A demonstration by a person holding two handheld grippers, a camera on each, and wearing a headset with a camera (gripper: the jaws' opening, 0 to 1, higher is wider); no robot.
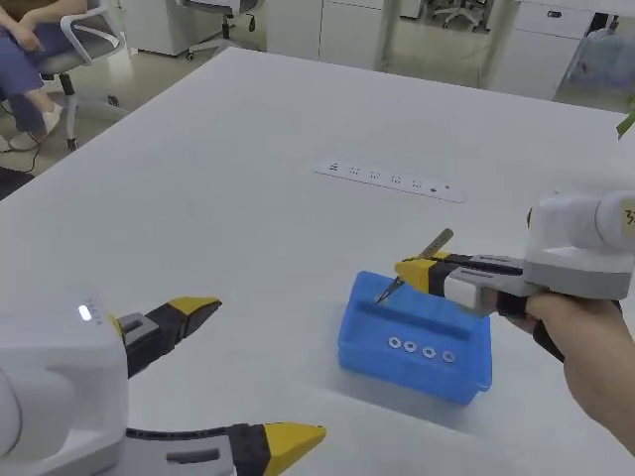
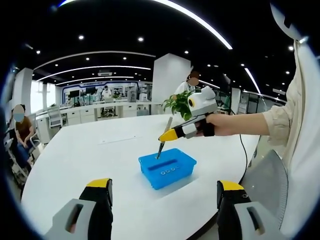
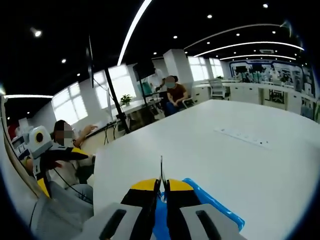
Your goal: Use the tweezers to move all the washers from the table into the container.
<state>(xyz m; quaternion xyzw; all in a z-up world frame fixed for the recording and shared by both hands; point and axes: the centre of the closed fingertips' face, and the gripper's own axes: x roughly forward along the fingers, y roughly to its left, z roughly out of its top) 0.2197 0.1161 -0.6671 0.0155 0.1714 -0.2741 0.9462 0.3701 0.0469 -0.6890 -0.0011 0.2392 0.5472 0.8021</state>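
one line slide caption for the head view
Right gripper holds tweezers tip-down at the far rim of the blue container, four washers inside; left gripper open nearby.

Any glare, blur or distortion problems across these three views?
Head view: even light, faint shadow beside the blue container, washers crisp. Left gripper view: fisheye bows the table edge and ceiling light strips. Right gripper view: windows blown out, tweezers thin but legible.
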